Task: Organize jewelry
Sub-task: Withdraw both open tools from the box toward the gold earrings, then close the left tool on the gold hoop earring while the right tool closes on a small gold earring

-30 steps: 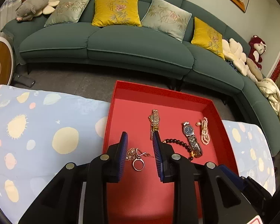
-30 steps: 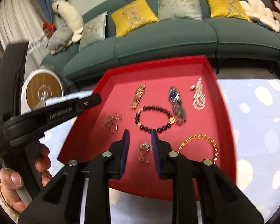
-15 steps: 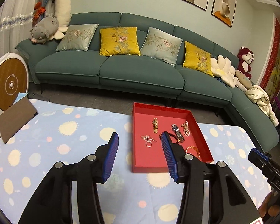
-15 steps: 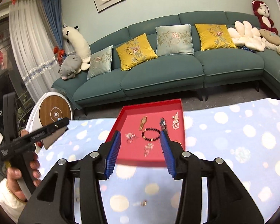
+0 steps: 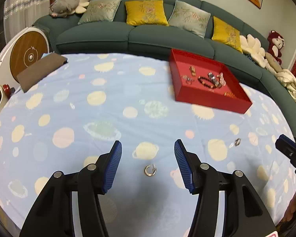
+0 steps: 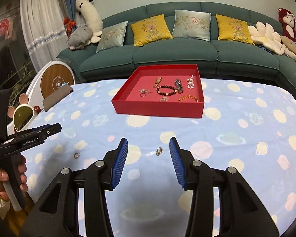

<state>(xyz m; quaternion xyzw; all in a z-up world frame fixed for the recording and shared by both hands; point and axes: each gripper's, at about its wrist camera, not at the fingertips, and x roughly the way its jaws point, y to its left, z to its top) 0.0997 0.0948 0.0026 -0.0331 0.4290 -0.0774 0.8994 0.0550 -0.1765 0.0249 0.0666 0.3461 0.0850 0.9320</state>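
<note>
A red tray stands at the table's far side and holds several pieces: watches, a dark bead bracelet, a gold bracelet, pearls. My left gripper hovers over the spotted blue cloth with its jaws opening and nothing pressed between them. A silver ring lies on the cloth below its gap. My right gripper is open, and a second small ring lies on the cloth just ahead between its fingers. In the right wrist view a hand holds the left gripper at the left edge.
A brown pouch lies at the table's far left corner beside a round white and wood device. A green sofa with cushions runs behind the table. The right wrist view also has the first ring at its left.
Both grippers pulled back from over the tray to the near part of the table. Their jaws widened. The two rings on the cloth came into view.
</note>
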